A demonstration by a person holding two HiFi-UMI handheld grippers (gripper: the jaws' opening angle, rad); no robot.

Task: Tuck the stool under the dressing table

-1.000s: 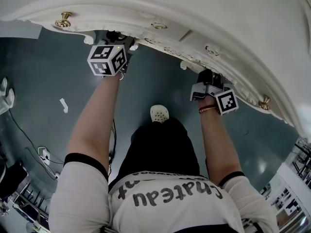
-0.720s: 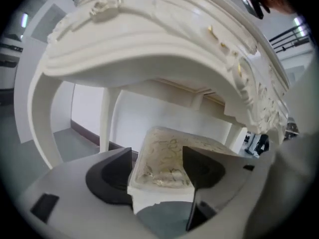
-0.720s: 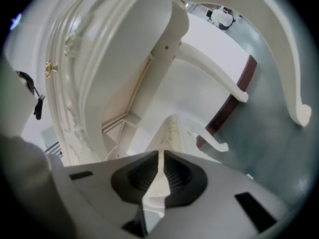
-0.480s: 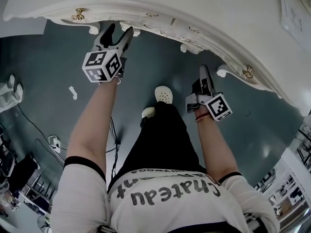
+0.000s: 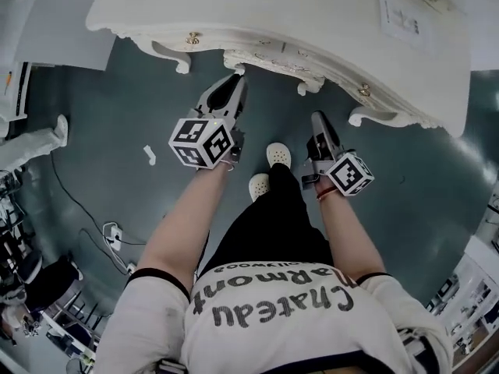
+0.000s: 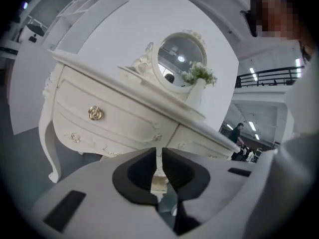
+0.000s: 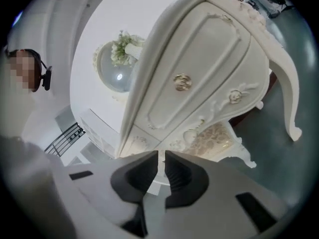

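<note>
Job looks done, imo. The cream carved stool w/ patterned gold-beige seat [image 7: 214, 135] sits in the knee gap under the white ornate dressing table [image 5: 312, 14], abt the middle of it. In the head view only its near edge and two curled feet peek out past the table front. Neither tool touches it.

Left gripper [image 5: 236, 79]: jaws closing, down to a thin slit, nothing betw. them, just the table front beyond. Right gripper [image 5: 318, 119]: jaws clenched together, also empty. Both are held out in front of the person, pointing at the table, apart from table & stool. Prob. reason: a stool slides along the floor from a push, so no grasp is needed and there's no point keeping the jaws wide.

The person stands on the near side, feet on the grey-blue floor [image 5: 117, 100], facing the table. The round mirror [image 6: 180, 59] and white vase w/ flowers [image 6: 198, 83] sit at the far side of the top, well away from the grippers, so little to knock.
</note>
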